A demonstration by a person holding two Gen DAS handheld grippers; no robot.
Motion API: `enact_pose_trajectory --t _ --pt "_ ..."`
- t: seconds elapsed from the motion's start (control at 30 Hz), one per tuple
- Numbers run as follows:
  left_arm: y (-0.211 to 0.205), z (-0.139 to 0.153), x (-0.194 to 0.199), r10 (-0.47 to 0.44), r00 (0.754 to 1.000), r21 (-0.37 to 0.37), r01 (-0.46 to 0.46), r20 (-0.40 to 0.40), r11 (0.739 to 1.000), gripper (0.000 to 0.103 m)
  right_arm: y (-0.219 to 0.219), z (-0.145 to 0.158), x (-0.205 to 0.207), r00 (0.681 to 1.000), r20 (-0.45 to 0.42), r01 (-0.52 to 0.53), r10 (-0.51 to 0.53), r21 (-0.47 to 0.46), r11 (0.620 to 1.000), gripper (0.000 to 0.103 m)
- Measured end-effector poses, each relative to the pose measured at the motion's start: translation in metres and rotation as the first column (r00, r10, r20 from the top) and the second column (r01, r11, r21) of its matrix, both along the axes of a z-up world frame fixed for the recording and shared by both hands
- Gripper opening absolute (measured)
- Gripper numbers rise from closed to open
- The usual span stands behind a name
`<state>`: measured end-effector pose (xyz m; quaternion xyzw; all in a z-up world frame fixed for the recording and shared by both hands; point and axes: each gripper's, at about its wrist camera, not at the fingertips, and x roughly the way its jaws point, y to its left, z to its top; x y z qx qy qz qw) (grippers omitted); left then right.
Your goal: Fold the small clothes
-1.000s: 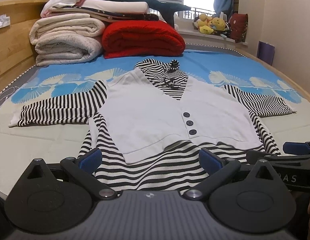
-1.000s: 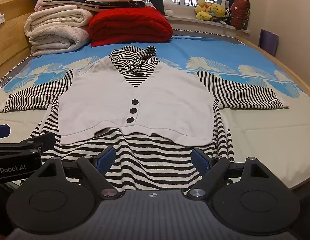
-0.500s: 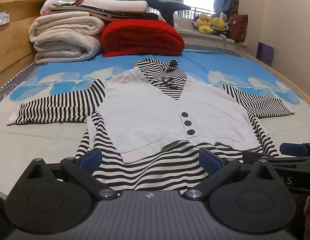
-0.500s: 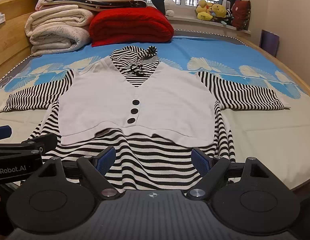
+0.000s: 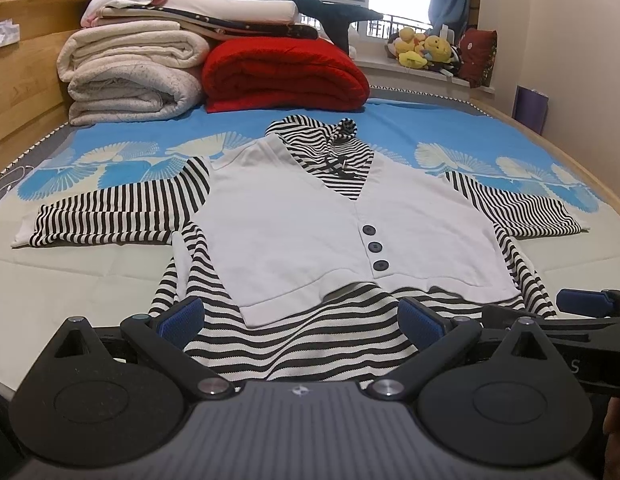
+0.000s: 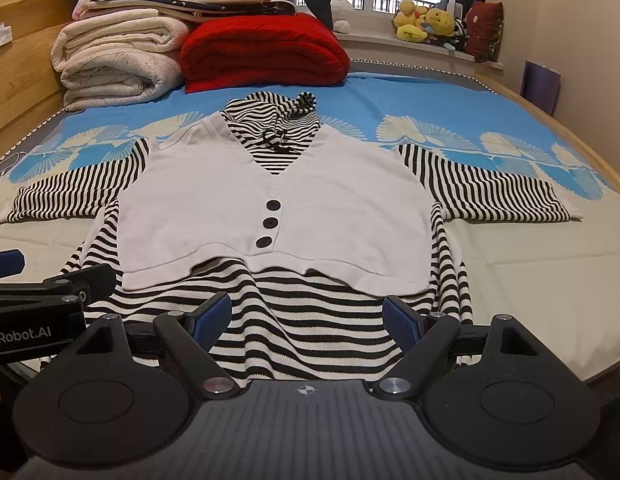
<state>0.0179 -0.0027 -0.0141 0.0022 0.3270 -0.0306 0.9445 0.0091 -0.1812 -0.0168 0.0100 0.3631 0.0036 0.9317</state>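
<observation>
Grippers hover side by side at the 6 o'clock edge of a bed (image 5: 70, 264), where a striped hooded top (image 5: 310, 344) with a white buttoned vest front (image 5: 294, 232) lies flat, sleeves spread toward 9 and 3 o'clock. The left gripper (image 5: 302, 316) and right gripper (image 6: 306, 316) both stand released, jaws wide apart and empty, just above the hem. Judged from here, a pinch that catches only the upper layer would drag the vest panel askew and spoil the fold; uneven lifts by the two hands could twist the hem or bunch the loose hood (image 6: 270, 116). No containers show in either view; folded blankets (image 5: 138, 76) and a red quilt (image 5: 282, 76) are stacked at 12 o'clock, well apart from the garment
</observation>
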Motion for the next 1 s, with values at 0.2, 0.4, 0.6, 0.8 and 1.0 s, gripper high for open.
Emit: enact_pose_trajectory --t 0.2,0.4,0.6,0.8,1.0 --pt "0.000 0.000 0.000 0.001 1.000 0.000 -0.001 -0.001 1.000 0.103 0.000 0.000 0.000 1.000 0.000 0.000 0.000 0.000 1.000 0.083" --pt "0.001 0.000 0.000 0.002 1.000 -0.003 -0.002 -0.005 1.000 0.103 0.000 0.000 0.000 1.000 0.000 0.001 -0.001 -0.001 1.000 0.083" --pt "0.014 -0.015 0.013 0.054 0.994 -0.031 -0.057 -0.097 0.998 0.103 -0.003 -0.002 0.003 1.000 0.004 0.023 -0.023 -0.004 1.000 0.083" --pt "0.047 -0.048 0.050 0.197 0.959 0.055 -0.190 -0.205 0.980 0.102 -0.033 -0.018 0.022 0.982 -0.043 0.184 -0.184 -0.007 0.983 0.083" --pt "0.081 -0.076 0.073 0.304 0.908 0.071 -0.296 -0.287 0.953 0.084 -0.075 -0.049 0.038 0.919 -0.157 0.364 -0.363 -0.023 0.931 0.079"
